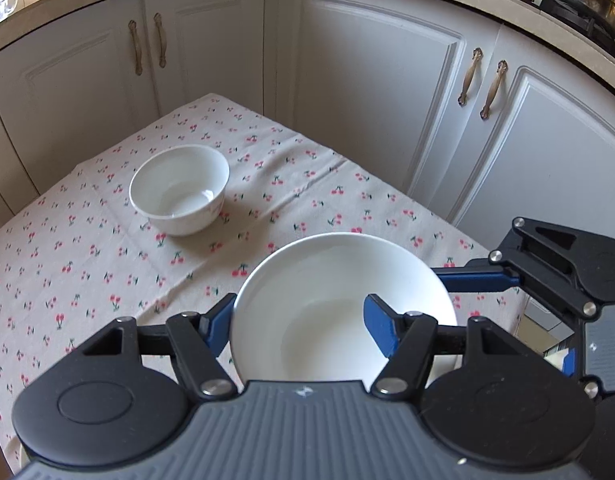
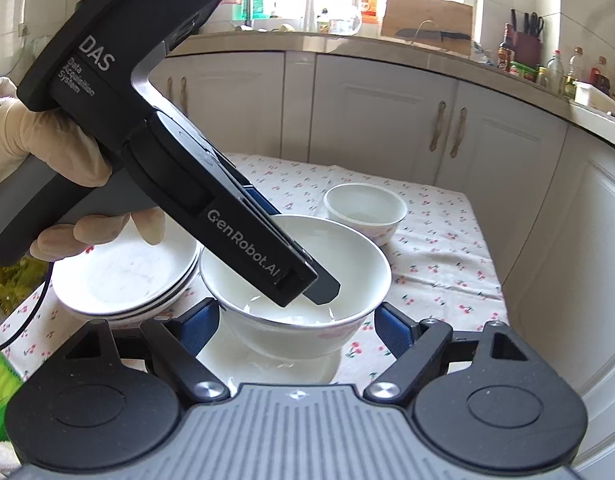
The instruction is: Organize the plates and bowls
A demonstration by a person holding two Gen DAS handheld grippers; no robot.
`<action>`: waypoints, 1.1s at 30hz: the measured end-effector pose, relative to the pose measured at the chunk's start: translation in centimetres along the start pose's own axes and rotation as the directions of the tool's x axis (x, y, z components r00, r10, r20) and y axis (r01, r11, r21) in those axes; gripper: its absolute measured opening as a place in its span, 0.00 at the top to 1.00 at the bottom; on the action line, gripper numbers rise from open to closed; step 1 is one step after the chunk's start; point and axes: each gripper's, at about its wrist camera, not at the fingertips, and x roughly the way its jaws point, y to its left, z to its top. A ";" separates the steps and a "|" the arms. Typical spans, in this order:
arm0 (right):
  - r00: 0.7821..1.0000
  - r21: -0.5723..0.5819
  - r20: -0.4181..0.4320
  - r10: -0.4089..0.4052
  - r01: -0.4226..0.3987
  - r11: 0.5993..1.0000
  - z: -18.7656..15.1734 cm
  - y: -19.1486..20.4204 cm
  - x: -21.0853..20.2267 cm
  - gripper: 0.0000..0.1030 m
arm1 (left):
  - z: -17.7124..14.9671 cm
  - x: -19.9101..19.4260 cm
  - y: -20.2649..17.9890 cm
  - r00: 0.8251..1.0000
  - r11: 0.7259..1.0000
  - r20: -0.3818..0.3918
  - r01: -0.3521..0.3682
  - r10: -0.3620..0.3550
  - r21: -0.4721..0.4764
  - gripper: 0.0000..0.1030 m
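We carry a white bowl (image 2: 295,276) between our two tools, lifted above the cherry-print cloth (image 1: 87,248). It looks like glazed ceramic: stiff, smooth, likely slippery and breakable, with some weight, so we judge a pinch on the thin rim wall the surest hold, backed from the outside.

Our left gripper (image 1: 303,320) is clamped on the bowl's near rim, one blue pad inside the bowl and one outside against the wall. From the right wrist view its black body slants down into the bowl. Our right gripper (image 2: 297,330) has its jaws spread on either side of the bowl's lower body; the blue pads sit just beside the wall, and we cannot tell whether they press on it.

Behind the held bowl a second, smaller bowl (image 1: 179,190) stands upright on the cloth, well apart. To the left, a stack of shallow white plates (image 2: 127,280) rests on the cloth, just beside the carried bowl. White cabinet doors (image 1: 367,92) close the scene behind.
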 end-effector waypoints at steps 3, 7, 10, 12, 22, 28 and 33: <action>1.000 0.000 -0.022 0.017 -0.017 1.000 -0.4 0.6 0.2 0.15 | -0.8 0.1 0.3 1.000 1.000 -0.007 0.009 -0.009 -0.015 0.35; 0.998 0.001 -0.048 0.032 -0.032 0.999 -0.8 1.0 0.6 0.15 | -1.5 0.4 0.1 1.000 1.000 -0.017 0.000 0.000 -0.002 0.35; 0.997 -0.009 -0.064 0.034 -0.035 0.999 -1.1 1.4 0.9 0.15 | -1.9 0.6 0.0 1.000 1.000 -0.029 -0.001 0.001 0.006 0.35; 0.997 -0.008 -0.073 0.038 -0.039 0.999 -1.3 1.6 1.0 0.15 | -2.0 0.7 0.1 0.999 1.000 -0.033 -0.001 0.001 0.004 0.35; 0.994 -0.001 -0.096 0.057 -0.058 0.998 -1.4 1.3 1.5 0.15 | -2.4 1.2 0.1 0.999 1.000 -0.042 0.007 -0.006 0.019 0.35; 0.991 0.002 -0.116 0.062 -0.063 0.998 -1.8 1.4 1.8 0.15 | -2.8 1.3 0.0 0.999 1.000 -0.047 0.011 -0.010 0.021 0.35; 0.991 -0.001 -0.118 0.064 -0.065 0.998 -1.9 1.4 1.8 0.14 | -2.9 1.5 0.1 0.999 1.000 -0.048 0.013 -0.012 0.024 0.35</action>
